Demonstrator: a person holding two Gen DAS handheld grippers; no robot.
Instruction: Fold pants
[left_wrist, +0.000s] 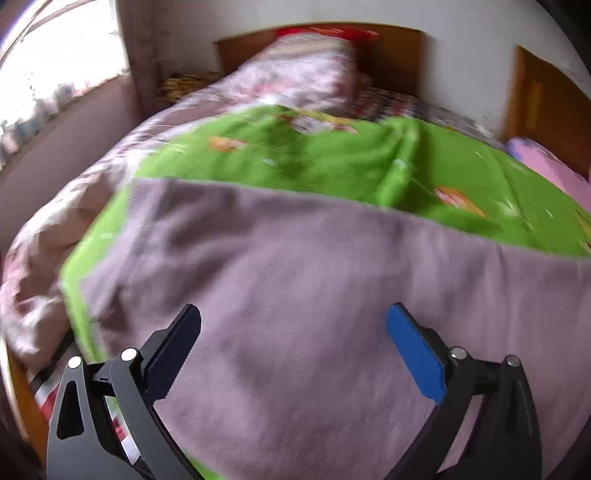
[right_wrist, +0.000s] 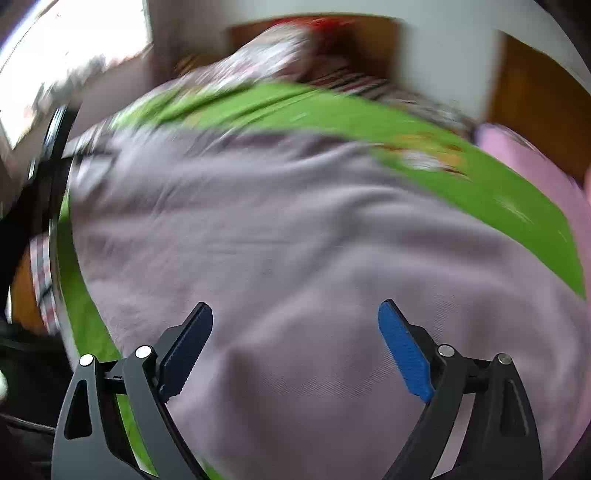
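Observation:
Mauve pants (left_wrist: 295, 280) lie spread across a green blanket (left_wrist: 332, 162) on a bed. My left gripper (left_wrist: 293, 325) is open, its blue pads wide apart just above the near part of the pants, holding nothing. In the right wrist view, which is blurred, the same pants (right_wrist: 280, 240) fill the middle. My right gripper (right_wrist: 295, 321) is open above them and holds nothing. The pants' far edge runs straight across the blanket. The left gripper's dark frame (right_wrist: 51, 166) shows at the left edge of the right wrist view.
A patterned quilt and pillow (left_wrist: 295, 70) are piled at the head of the bed against a wooden headboard (left_wrist: 399, 48). A pink item (left_wrist: 554, 170) lies at the right. A bright window (left_wrist: 62, 55) is at the left. The wooden bed edge (left_wrist: 26, 402) is near left.

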